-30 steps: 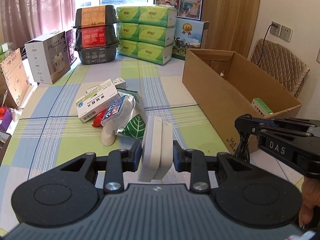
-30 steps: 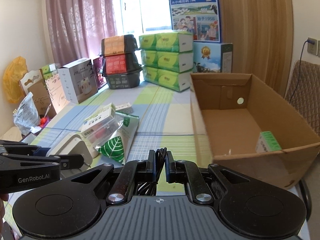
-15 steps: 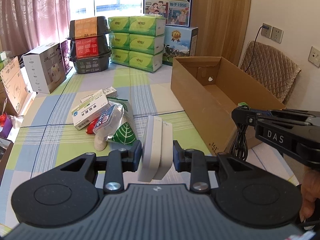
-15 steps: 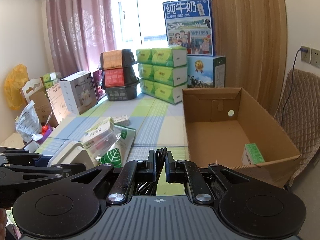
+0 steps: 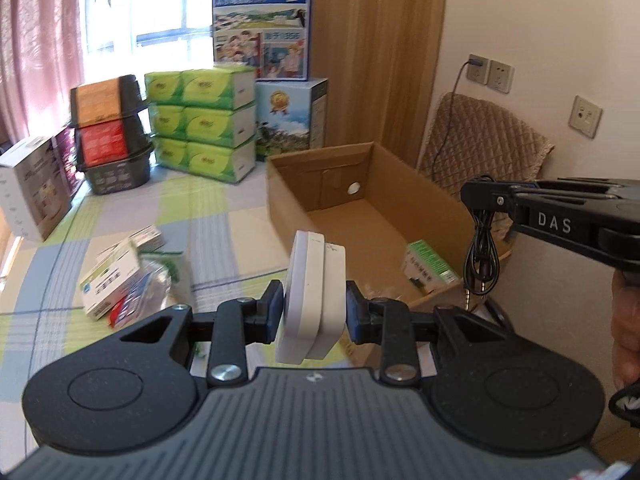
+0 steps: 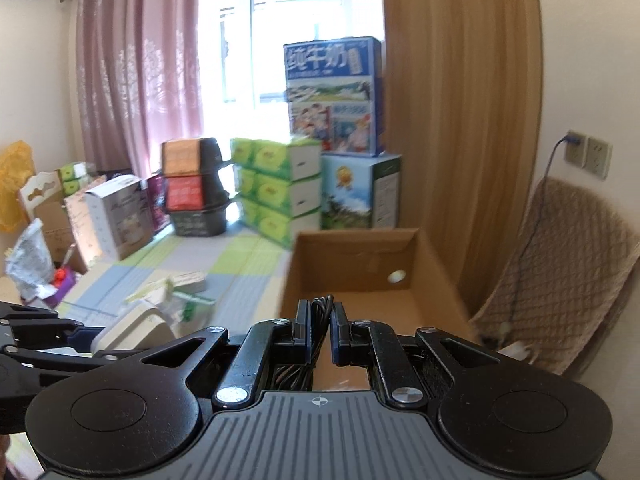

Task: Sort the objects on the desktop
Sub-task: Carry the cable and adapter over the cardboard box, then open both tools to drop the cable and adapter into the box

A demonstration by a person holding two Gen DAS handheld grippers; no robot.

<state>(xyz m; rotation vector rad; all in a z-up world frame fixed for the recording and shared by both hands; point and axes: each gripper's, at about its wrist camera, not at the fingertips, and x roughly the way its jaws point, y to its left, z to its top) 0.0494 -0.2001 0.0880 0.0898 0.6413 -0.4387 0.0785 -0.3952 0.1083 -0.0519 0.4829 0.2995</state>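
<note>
change since earlier frames: both grippers raised and carried rightward toward the cardboard box (image 5: pixel 372 204); the box interior now fills more of both views, and the loose pile sits lower and farther left.

item, far left: pile of small packets and a white medicine box (image 5: pixel 110 280) on the checked tablecloth (image 5: pixel 224 216), untouched.

item, centre: left gripper (image 5: pixel 314 306), fingers closed partway, pads pressing both flat faces of a white two-part adapter (image 5: pixel 312 296), held on edge and upright, just before the box's near left wall. same adapter visible low left in the right wrist view (image 6: pixel 136 326).

item, centre right: cardboard box, open top; a green-and-white carton (image 5: pixel 430 266) lies inside at its near right corner.

item, right: right gripper (image 5: pixel 470 194), fingers nearly together, pinching a coiled black cable (image 5: pixel 482 252); the coil hangs below the tips, its plugs dangling beside the box's near right corner. in its own view (image 6: pixel 320 330) the cable (image 6: pixel 318 308) shows between the pads, the box (image 6: pixel 360 264) directly ahead.
</note>
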